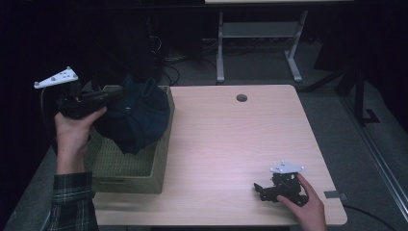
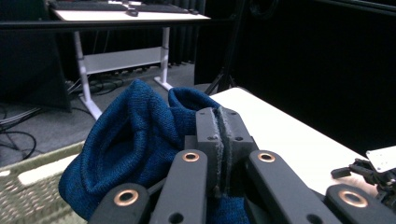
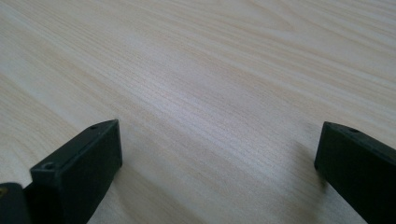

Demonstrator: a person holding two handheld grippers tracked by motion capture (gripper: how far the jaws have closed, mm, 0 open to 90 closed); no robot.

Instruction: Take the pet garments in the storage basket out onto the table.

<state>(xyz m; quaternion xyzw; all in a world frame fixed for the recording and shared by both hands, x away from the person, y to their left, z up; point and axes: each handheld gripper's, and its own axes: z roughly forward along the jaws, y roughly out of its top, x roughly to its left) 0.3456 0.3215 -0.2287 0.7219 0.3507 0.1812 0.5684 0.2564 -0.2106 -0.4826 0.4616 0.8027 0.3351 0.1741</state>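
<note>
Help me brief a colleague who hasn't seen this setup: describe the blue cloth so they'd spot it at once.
On the wooden table, look to its left edge, where an olive woven basket sits. Above the basket's far end hangs a dark blue knitted cloth, pinched in the left gripper. It is the one soft, bunched, blue item there; the right gripper rests open on the table, away from it.
</note>
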